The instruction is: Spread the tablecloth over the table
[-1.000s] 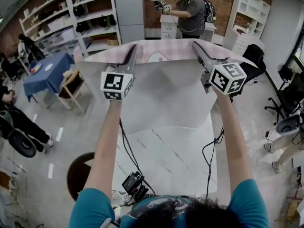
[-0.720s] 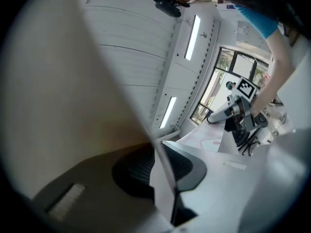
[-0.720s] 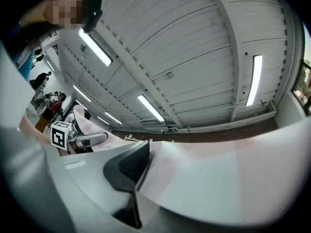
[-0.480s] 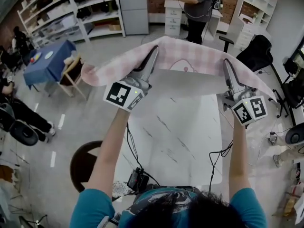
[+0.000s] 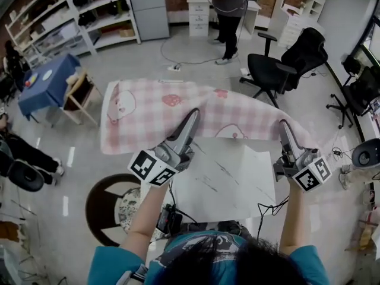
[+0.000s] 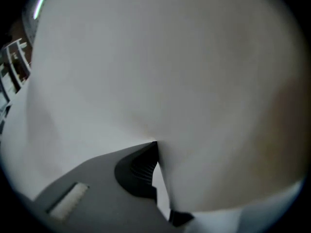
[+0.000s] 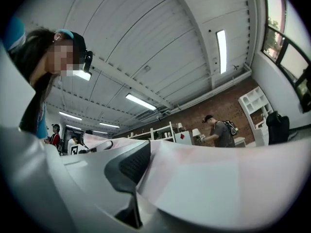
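Both grippers have come down from their raised position, and the cloth that billowed between them a second ago now lies flat across the far part of the table.

The left gripper (image 5: pixel 195 113) is clamped tight on the near hem of the tablecloth (image 5: pixel 157 111). Its own view is filled with pale fabric pinched at the pad. The right gripper (image 5: pixel 283 125) has the same hem running between its jaws, which are closing on it, and the cloth drapes over the lower jaw in its view.

The pink checked tablecloth covers the far half of the table (image 5: pixel 231 186). It hangs well past the left edge and past the far right corner. The near half of the white top is bare as far as the near edge, so I judge the job about half done. What remains is to draw the hem back toward the near edge and even out the overhang.

There is open floor beyond the far edge. A black office chair (image 5: pixel 285 58) stands near the far right corner, and a round dark stool (image 5: pixel 107 209) sits just beside the near left corner. Cables (image 5: pixel 267 209) hang at the near edge by the person's body.
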`<control>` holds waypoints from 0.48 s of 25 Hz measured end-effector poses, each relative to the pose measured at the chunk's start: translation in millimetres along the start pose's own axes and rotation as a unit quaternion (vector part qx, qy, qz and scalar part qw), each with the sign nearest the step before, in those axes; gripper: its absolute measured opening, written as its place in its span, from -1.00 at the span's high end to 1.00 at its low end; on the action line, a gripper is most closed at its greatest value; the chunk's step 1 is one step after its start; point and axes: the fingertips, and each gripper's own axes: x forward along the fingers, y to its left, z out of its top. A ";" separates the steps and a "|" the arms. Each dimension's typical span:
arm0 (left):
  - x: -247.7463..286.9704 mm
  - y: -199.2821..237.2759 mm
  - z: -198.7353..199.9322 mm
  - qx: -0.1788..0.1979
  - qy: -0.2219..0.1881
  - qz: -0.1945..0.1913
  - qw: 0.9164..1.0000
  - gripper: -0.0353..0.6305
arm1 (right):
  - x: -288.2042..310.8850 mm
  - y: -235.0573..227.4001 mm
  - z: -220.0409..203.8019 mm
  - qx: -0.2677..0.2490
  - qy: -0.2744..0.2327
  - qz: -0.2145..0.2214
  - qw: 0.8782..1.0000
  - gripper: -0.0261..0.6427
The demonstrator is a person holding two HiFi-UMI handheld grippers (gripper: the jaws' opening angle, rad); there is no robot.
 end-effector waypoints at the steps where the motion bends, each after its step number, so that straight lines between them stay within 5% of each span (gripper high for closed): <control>1: -0.1 2.9 0.0 -0.024 0.002 0.010 1.000 0.83 | 2.4 -1.3 0.1 0.011 0.007 0.002 1.000 0.72; 8: -6.8 0.5 -0.2 -0.084 0.029 0.082 0.993 0.83 | 6.6 -8.2 -11.1 0.074 0.046 0.031 0.996 0.75; 12: -54.6 -30.8 -1.3 -0.108 0.036 0.127 0.985 0.83 | -20.6 26.2 -29.3 0.076 0.061 0.055 0.994 0.75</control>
